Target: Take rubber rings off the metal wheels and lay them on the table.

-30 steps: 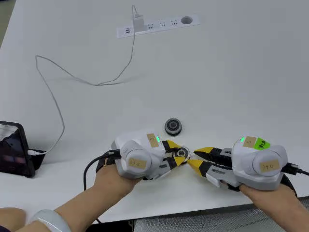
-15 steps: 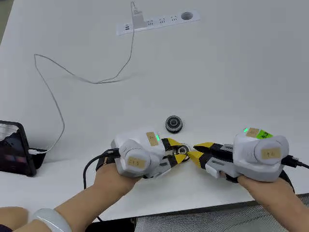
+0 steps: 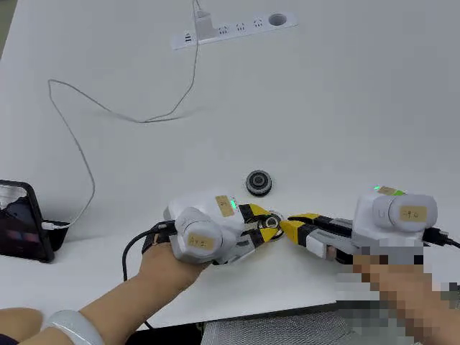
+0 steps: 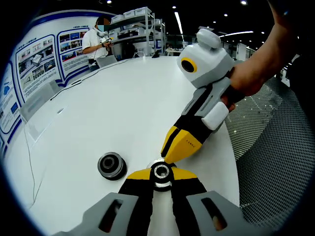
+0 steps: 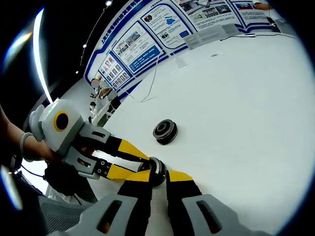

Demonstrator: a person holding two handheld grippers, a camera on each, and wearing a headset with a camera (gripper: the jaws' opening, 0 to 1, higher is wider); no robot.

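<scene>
White table (image 3: 323, 108) fills the scene. Left gripper (image 3: 270, 225) is clamped on a wheel (image 4: 161, 173) near the front edge. Right gripper (image 3: 290, 224), jaws together, touches that wheel with its tips. Second wheel (image 3: 259, 182) lies just behind.

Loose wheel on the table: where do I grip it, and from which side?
Probably the dark outer rim, from above. The loose wheel lies flat on the table, hub facing up, with nothing touching it, so a gripper can come straight down and close across its width. A side approach would likely push it. The left gripper is shut on the other wheel.
</scene>
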